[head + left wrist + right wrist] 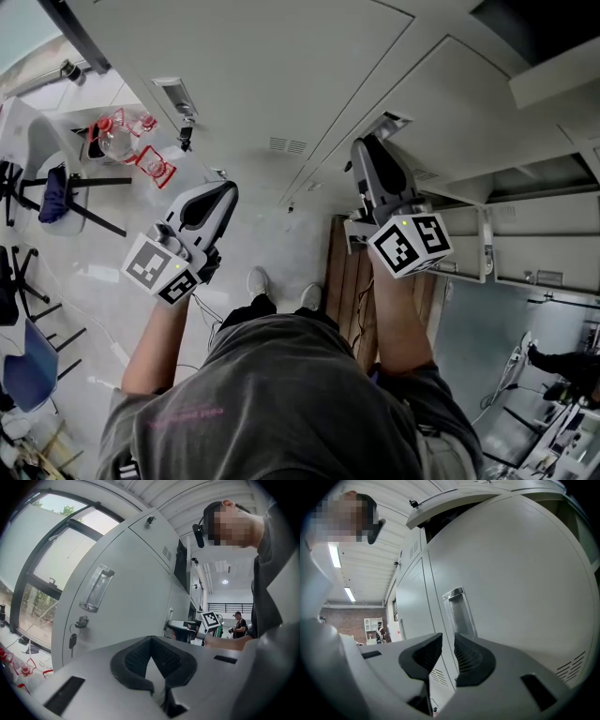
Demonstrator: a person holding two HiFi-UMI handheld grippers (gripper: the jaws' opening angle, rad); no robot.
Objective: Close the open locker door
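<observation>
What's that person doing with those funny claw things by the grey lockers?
A person stands facing a row of grey lockers, a gripper in each hand. The right gripper points at a locker door with a clear label holder, its jaws slightly apart and nothing between them. The left gripper is held out alongside, jaws together and empty. Further right an open locker door waits; neither gripper is at it yet.

Red-trimmed clear containers (122,141) sit on the floor (281,239); a key (72,641) dangles from the lock (81,620) of a closed locker (131,597).
</observation>
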